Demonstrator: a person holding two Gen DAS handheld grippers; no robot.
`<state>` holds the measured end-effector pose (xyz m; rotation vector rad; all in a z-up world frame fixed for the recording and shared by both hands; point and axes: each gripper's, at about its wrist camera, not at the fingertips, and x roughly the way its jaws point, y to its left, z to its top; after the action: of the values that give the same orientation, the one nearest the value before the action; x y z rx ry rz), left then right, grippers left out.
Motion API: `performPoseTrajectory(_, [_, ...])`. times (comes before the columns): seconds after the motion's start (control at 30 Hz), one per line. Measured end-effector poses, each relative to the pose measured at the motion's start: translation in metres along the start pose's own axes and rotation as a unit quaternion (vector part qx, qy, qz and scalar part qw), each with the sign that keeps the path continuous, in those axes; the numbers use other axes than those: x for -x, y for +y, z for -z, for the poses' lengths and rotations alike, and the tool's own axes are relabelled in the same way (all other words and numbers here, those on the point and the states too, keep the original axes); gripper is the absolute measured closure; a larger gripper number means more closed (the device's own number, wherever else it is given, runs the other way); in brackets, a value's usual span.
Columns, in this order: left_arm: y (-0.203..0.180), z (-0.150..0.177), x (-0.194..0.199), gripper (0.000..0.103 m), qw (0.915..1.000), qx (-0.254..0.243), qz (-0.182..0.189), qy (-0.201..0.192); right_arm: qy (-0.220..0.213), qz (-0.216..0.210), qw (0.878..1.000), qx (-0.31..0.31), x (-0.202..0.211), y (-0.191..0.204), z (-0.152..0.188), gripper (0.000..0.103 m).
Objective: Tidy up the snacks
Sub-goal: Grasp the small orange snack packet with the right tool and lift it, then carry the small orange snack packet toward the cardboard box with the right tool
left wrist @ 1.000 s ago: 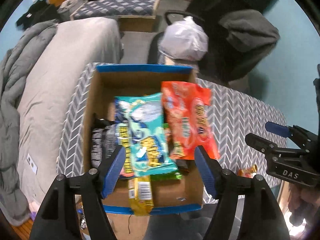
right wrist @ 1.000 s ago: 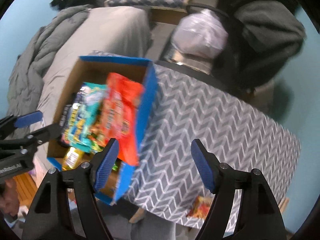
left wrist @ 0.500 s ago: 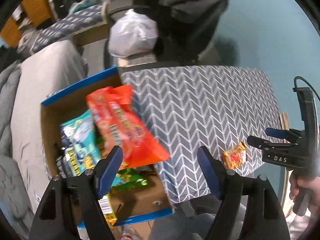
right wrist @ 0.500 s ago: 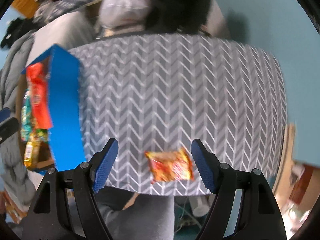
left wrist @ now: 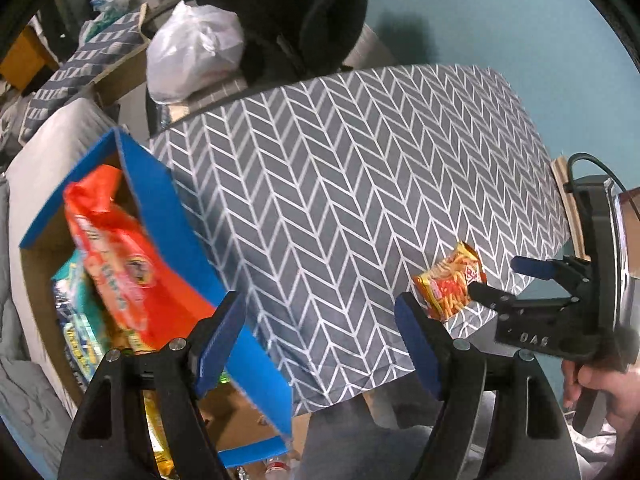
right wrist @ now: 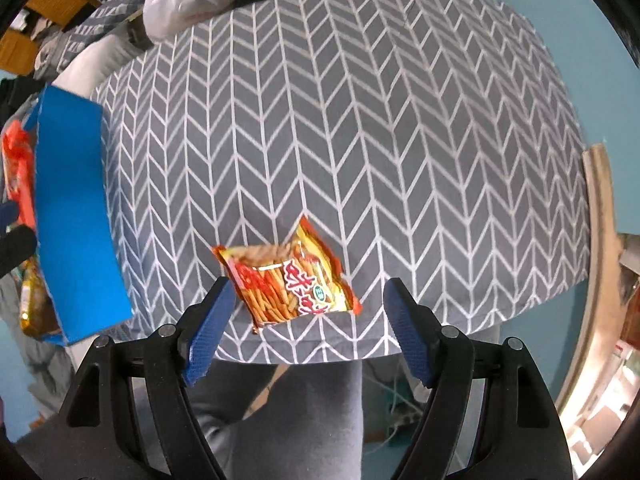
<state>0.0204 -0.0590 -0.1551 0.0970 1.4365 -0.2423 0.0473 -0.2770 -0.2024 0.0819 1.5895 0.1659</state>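
A small orange-red snack packet [right wrist: 292, 280] lies flat near the front edge of the grey chevron tablecloth [right wrist: 360, 120]. My right gripper [right wrist: 308, 300] hangs open above it, pointing down, so the packet [left wrist: 450, 286] shows between the blue pads, which stay clear of it. A blue-edged cardboard box [left wrist: 192, 248] at the table's left end holds an orange bag [left wrist: 116, 268], a teal bag [left wrist: 76, 320] and other packets. Beside the box's right wall my left gripper [left wrist: 320, 320] stands open over the cloth with nothing in it. In the left wrist view the right gripper [left wrist: 498, 278] is at the right.
Behind the table are a white plastic bag [left wrist: 196, 52] and dark clothes on a chair [left wrist: 304, 12]. A grey bed [left wrist: 48, 148] lies left of the box [right wrist: 72, 220]. The person's grey trousers [right wrist: 296, 412] are at the table's front edge. A wooden strip [right wrist: 598, 208] runs along the right.
Both grippers swung right, away from the box, and sank toward the table. The small packet came into view between the right gripper's fingers. Both stayed open.
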Motion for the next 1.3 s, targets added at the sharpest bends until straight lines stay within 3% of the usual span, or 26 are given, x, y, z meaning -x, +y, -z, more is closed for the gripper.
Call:
performPoseTrajectory(0.3, [-0.014, 0.01, -0.033, 0.025, 0.9995, -0.012, -0.017, 0.022, 0.012, 0.014, 0.997, 0.072, -0.035, 0.02, 0.005, 0.027])
performPoseTrajectory(0.47, [-0.011, 0.013, -0.044, 0.025, 0.9993, 0.001, -0.022, 0.03, 0.02, 0.043, 0.994, 0.101, -0.052, 0.031, 0.002, 0.025])
performPoseTrajectory(0.87, [-0.007, 0.024, -0.065, 0.025, 0.9987, 0.028, -0.023, 0.036, 0.034, 0.035, 0.991, 0.121, -0.09, 0.039, -0.009, 0.028])
performPoseTrajectory(0.9, [-0.007, 0.024, -0.066, 0.027, 0.9986, 0.03, -0.022, 0.037, 0.032, 0.029, 0.991, 0.123, -0.09, 0.036, -0.008, 0.041])
performPoseTrajectory(1.0, [-0.006, 0.028, -0.066, 0.037, 0.9984, 0.032, -0.029, 0.036, 0.026, 0.018, 0.991, 0.126, -0.091, 0.037, -0.007, 0.046])
performPoseTrajectory(1.13, [-0.003, 0.03, -0.063, 0.058, 0.9981, 0.041, -0.011, 0.045, 0.016, 0.01, 0.992, 0.126, -0.077, 0.033, -0.006, 0.048])
performPoseTrajectory(1.3, [0.003, 0.032, -0.043, 0.064, 0.9978, 0.056, -0.002, 0.035, 0.001, 0.008, 0.991, 0.132, -0.055, 0.028, -0.011, 0.049])
